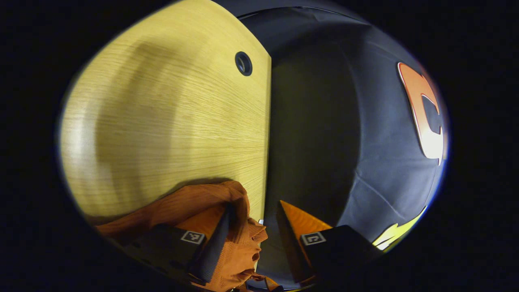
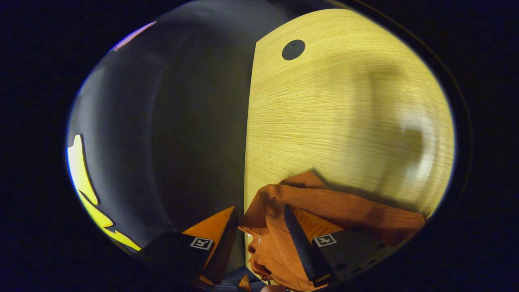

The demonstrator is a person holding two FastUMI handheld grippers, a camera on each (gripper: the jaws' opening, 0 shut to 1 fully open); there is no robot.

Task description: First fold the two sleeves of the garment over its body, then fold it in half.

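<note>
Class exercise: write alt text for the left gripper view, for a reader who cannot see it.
An open gripper straddles bunched orange garment at the edge of a wooden table. A round hole sits near the table's far edge, with dark cloth wall beyond.

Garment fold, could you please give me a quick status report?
Left gripper open, garment bunched between its fingers at the table edge. Right gripper open, same cloth between its fingers. Garment crumpled, fold state unclear. Nothing in the way.

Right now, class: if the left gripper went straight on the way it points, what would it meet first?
Probably the orange garment bunched between the left gripper's open fingers at the table edge. Past it, the line seems to follow that edge towards the booth wall; depth is unclear.
</note>
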